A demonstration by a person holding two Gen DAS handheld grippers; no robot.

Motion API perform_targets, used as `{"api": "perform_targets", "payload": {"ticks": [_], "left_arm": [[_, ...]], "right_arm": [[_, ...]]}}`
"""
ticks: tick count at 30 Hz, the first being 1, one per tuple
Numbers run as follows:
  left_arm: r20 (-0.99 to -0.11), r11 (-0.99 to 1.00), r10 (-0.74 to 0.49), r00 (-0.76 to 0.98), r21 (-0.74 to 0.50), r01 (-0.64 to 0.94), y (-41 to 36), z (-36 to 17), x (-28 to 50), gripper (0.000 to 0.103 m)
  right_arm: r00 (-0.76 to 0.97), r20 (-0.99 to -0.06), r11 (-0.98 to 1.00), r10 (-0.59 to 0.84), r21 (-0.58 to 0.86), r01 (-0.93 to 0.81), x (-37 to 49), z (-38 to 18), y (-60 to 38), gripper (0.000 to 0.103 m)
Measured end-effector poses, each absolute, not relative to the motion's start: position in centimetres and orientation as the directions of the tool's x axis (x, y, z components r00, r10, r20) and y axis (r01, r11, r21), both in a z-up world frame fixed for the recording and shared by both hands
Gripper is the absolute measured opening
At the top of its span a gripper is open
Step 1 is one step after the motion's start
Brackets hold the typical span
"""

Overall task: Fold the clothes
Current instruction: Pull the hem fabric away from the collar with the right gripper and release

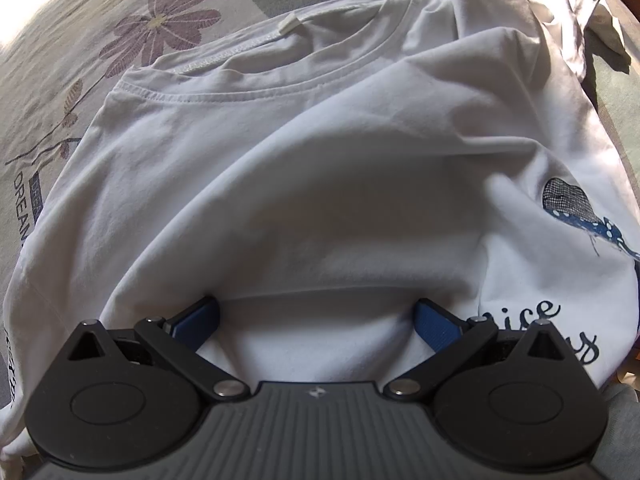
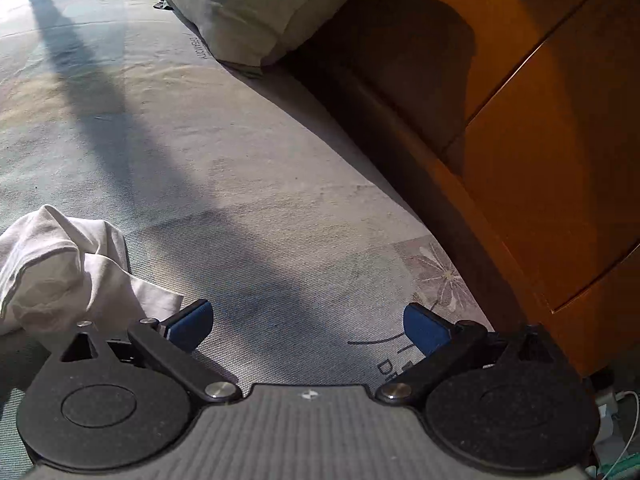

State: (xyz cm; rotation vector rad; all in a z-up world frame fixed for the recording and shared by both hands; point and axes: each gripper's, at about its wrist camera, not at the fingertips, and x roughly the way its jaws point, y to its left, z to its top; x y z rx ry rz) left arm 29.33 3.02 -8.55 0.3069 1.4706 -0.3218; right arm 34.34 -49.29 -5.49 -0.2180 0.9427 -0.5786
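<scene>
Two grippers, fingers spread — left gripper (image 1: 318, 322) over white T-shirt (image 1: 280, 152), right gripper (image 2: 308, 326) over bedsheet (image 2: 240, 200)

bare mattress (image 2: 240, 200) ahead, pillow (image 2: 248, 8), wooden frame (image 2: 540, 140) rightward

The white shirt (image 1: 320, 152) bears a navy butterfly print (image 1: 576, 212) at right, the grey-beige sheet (image 2: 224, 152) a mauve flower (image 1: 160, 28) at upper left, beside orange-brown wood (image 2: 540, 120); both grippers' pads (image 1: 200, 316) are blue.

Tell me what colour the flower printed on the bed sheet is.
Dusty purple petals with a pale yellow centre, on the bed sheet's flower; clearest in the left wrist view.
</scene>
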Motion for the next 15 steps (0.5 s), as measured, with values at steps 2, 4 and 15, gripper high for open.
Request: {"api": "perform_targets", "payload": {"ticks": [2,4,15], "left_arm": [[-0.997,0.919,-0.026,0.075,0.006,0.394,3.4,-8.4,29.4,0.103],[-0.997,0.919,-0.025,0.076,0.007,0.395,3.7,-8.3,29.4,0.103],[-0.997,0.920,-0.022,0.079,0.010,0.392,1.3,-8.0,29.5,0.103]], "right_arm": [[0.454,-0.709,0.837,-0.540,-0.391,0.383,33.2,-4.8,-50.9,0.103],[0.465,-0.724,0.854,-0.510,-0.361,0.375,32.1,-4.2,-51.7,0.103],[0.567,-0.765,0.951,-0.307,-0.261,0.163,38.5,-6.4,-42.2,0.103]]}}
